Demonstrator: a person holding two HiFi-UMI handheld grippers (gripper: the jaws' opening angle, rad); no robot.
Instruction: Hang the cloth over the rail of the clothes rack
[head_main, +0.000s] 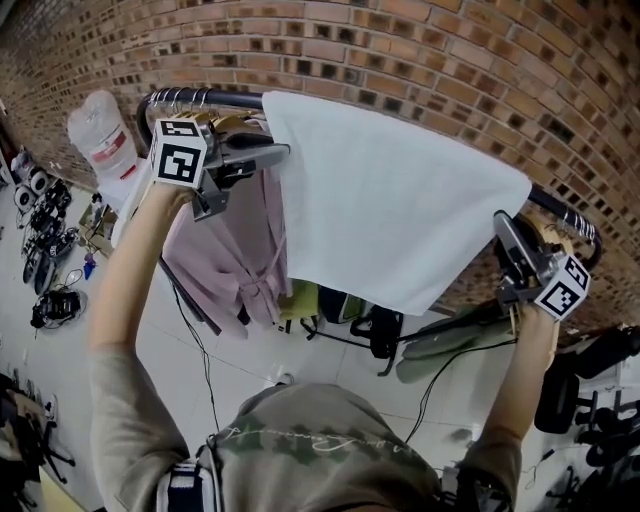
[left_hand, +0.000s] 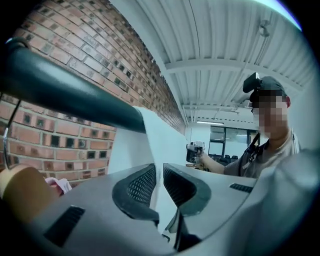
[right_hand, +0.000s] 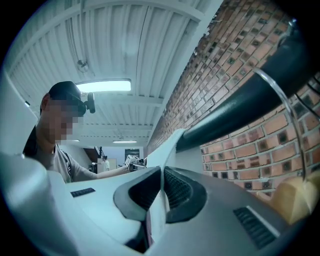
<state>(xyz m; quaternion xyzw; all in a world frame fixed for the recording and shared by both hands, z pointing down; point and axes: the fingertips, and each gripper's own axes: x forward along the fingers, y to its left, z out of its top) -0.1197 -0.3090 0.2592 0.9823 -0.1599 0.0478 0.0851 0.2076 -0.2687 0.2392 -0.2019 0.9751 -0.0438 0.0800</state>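
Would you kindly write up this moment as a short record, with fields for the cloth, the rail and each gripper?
cloth: white cloth, lying over the rail, spread between the two grippers
rail: black rail of the rack, in front of a brick wall
left gripper: left gripper, shut on the cloth's left edge
right gripper: right gripper, shut on the cloth's right edge
also hanging: pink garment, left of the cloth

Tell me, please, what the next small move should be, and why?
Probably open both grippers and let go. The cloth already lies draped over the rail and hangs down on the near side, while the left gripper and right gripper are each shut on a side edge of it.
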